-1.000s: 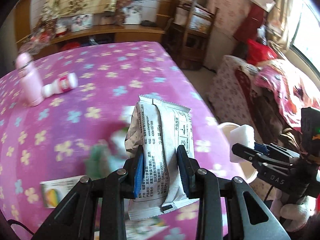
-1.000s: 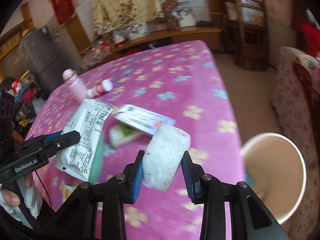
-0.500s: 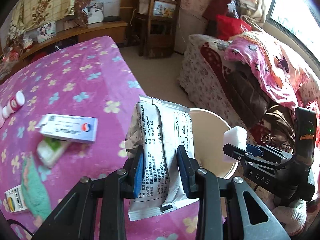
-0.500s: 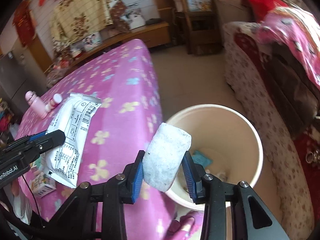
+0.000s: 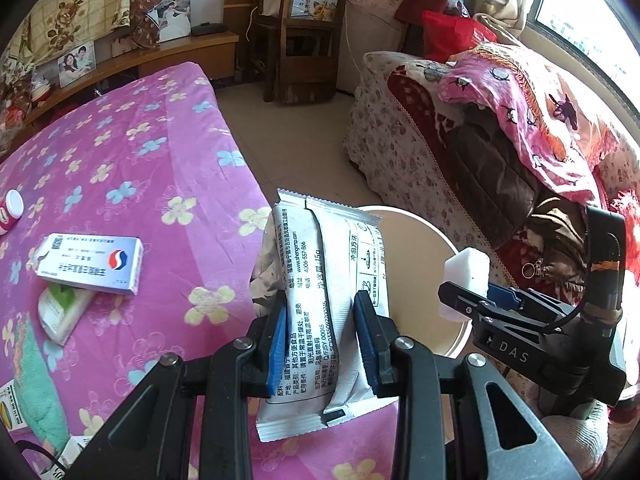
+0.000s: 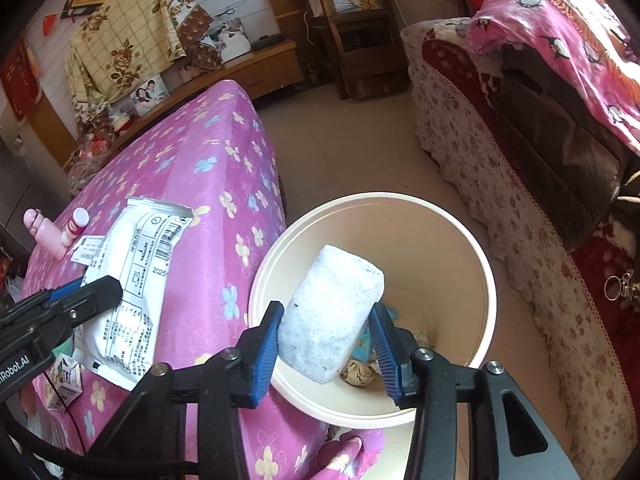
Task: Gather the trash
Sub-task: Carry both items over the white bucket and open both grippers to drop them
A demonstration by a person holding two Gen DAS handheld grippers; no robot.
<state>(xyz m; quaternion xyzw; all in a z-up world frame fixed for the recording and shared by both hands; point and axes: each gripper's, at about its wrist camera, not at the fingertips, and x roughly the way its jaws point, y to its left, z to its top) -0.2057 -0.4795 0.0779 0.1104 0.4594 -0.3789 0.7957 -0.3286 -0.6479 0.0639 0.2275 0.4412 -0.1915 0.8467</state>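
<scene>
- Left hand-held gripper clamps a white printed packet, the cream bin just ahead.
- Right hand-held gripper squeezes a white foam block, the bin beneath it.

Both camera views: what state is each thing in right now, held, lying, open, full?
Left hand-held gripper: shut on the white packet.
White packet: torn open at the top, held upright.
Right hand-held gripper: shut on the white foam block.
White foam block: held over the bin.
Bin: open, a few scraps at the bottom.
Medicine box: closed, lying flat on the bed.
</scene>
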